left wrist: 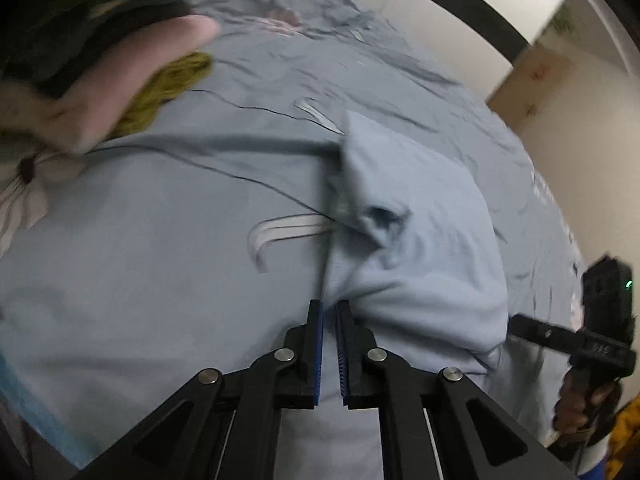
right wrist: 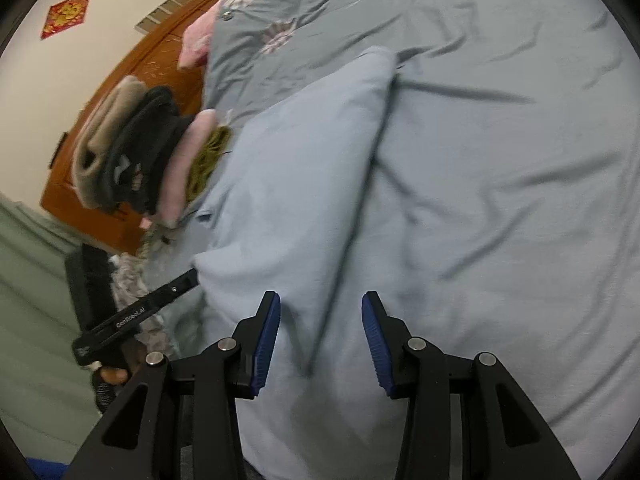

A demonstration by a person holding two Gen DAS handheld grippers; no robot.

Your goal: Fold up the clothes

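Light-blue garment just ahead of left gripper, on bedsheet.

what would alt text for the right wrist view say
The right gripper, its blue-padded jaws open and empty, hovers over a light blue garment lying partly folded on a grey-blue bedsheet. At left a stack of folded clothes rests by a floral quilt.

Light blue garment lying on grey-blue bedsheet showing white flower print. Stack showing beige, black, pink, olive layers. Tongs black, wearing blue pads. Door glowing orange-brown.
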